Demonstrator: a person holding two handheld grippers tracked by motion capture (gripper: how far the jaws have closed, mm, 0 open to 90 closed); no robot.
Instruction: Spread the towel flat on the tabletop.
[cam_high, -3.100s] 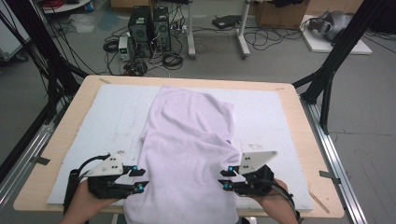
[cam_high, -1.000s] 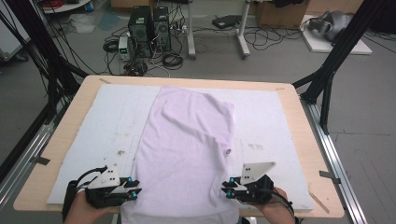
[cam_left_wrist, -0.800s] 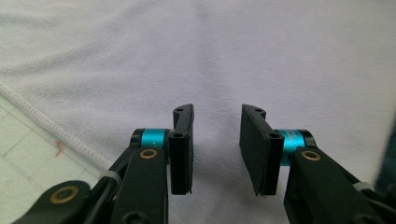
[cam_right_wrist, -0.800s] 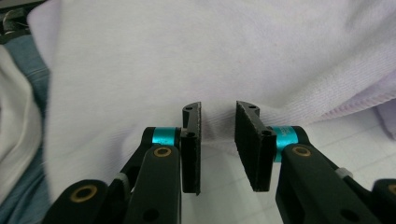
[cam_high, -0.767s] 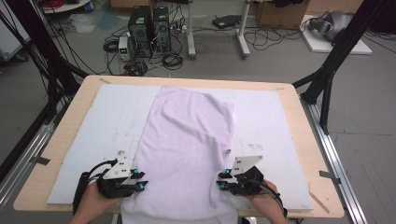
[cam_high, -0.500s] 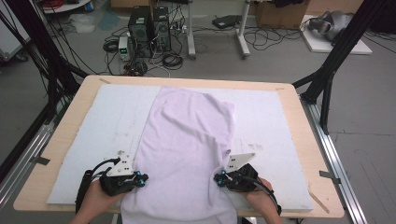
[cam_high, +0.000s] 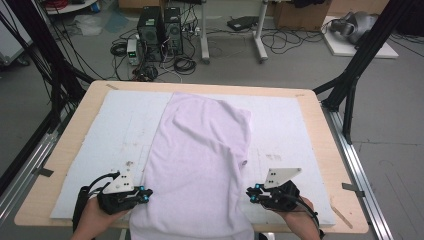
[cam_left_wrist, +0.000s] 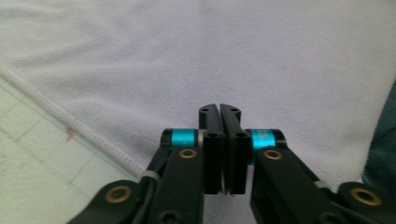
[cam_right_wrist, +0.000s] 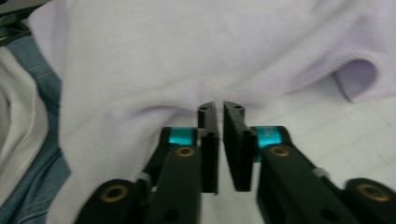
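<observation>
lying flat on the white mat (cam_high: 300, 130), the lilac towel (cam_high: 200, 165) ran down the middle of the table (cam_high: 330, 130), its near end spilling over the table's front edge between the 2 grippers. the left gripper (cam_high: 145, 194) sat at the towel's left edge, just ahead of the person's left hand (cam_high: 92, 220). in the left gripper view the 2 black jaws stood pressed together with barely a slit between them, the towel's weave spread right ahead of the tips and under them, and its ribbed hem (cam_left_wrist: 70, 123) ran off to the left of the jaws onto the gridded mat. whether any cloth was pinched in that slit could not be told. the right gripper (cam_high: 252, 192) sat at the towel's right edge, the right hand (cam_high: 297, 220) behind it. its jaws stood narrow, a thin gap showing between them, having just been opening a touch. a bunched fold of towel rose straight ahead of the tips, touching or nearly so, but nothing showed inside the gap. to the left of those jaws hung blue denim (cam_right_wrist: 32, 154), to the right bare mat.
</observation>
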